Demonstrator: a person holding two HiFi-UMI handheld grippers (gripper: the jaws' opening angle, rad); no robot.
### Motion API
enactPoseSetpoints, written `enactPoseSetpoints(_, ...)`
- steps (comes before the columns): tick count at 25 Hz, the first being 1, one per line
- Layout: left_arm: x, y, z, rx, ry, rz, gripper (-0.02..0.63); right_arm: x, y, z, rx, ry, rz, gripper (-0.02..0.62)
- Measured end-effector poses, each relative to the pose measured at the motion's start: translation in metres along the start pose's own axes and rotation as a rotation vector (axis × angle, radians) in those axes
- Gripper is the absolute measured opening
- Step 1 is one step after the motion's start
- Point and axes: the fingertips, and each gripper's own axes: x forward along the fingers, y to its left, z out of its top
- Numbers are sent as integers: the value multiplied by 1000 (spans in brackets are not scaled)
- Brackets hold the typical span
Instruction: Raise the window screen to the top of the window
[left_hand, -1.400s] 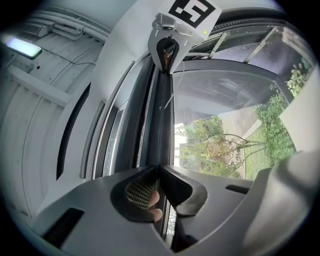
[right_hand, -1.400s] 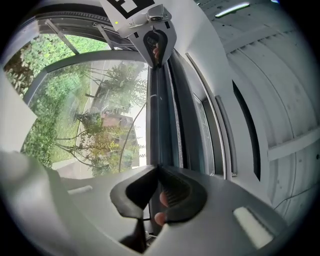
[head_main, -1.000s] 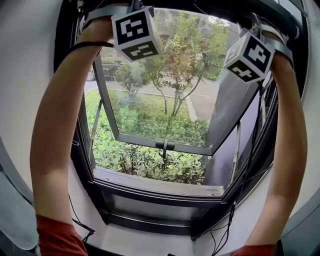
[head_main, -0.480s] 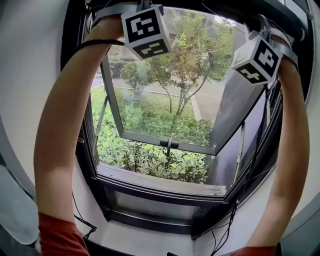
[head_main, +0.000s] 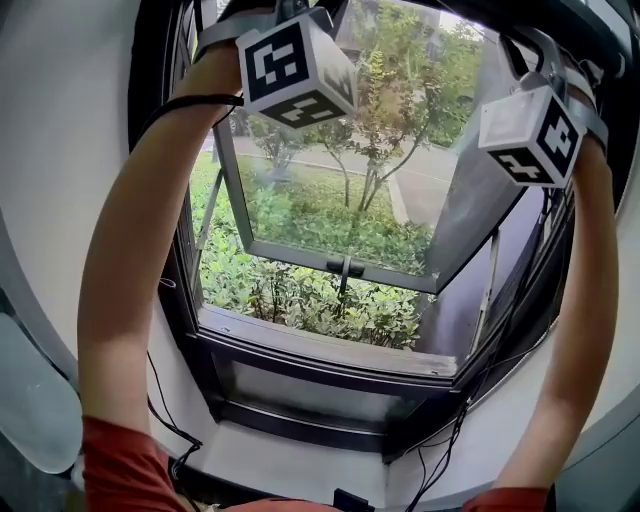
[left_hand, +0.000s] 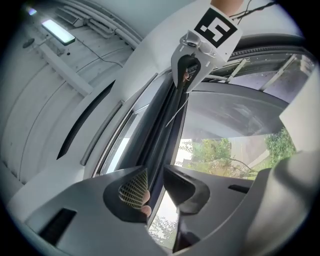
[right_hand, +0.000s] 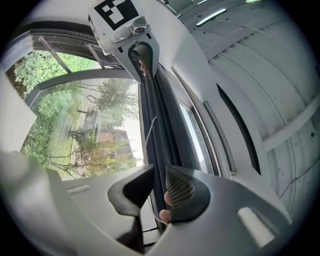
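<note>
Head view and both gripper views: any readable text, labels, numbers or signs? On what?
None readable.
Left marker cube: black-and-white square patterns only, no letters or digits.
Right marker cube: the same, patterns only.
Window frame: no label or print visible.

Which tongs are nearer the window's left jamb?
Left. The left tongs are up beside the left jamb; the right tongs are far over at the right side. Both are opening, with the screen bar between their jaws.
</note>
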Motion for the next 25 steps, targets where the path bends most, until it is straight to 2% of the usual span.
enactPoseSetpoints(3, -10, -6, -4, -65, -3, -18, 87, -9, 8, 9, -14, -20, 7, 83)
enactPoseSetpoints(8, -32, -14, -6, -187, -31, -22, 87, -29, 17, 17, 82, -52, 1, 83)
enactPoseSetpoints(13, -59, -32, -14, -304, -58, -24, 87, -44, 53, 9, 128, 0, 57, 83)
enactPoseSetpoints(16, -79, -50, -22, -374, -63, -27, 87, -60, 75, -1, 213, 18, 87, 83)
enactPoseSetpoints(22, -119, -113, -50, -422, 9, -109, 87, -105, 123, -30, 343, 75, 119, 83)
enactPoseSetpoints(25, -143, -144, -67, -470, 48, -143, 87, -131, 149, -42, 387, 99, 140, 83)
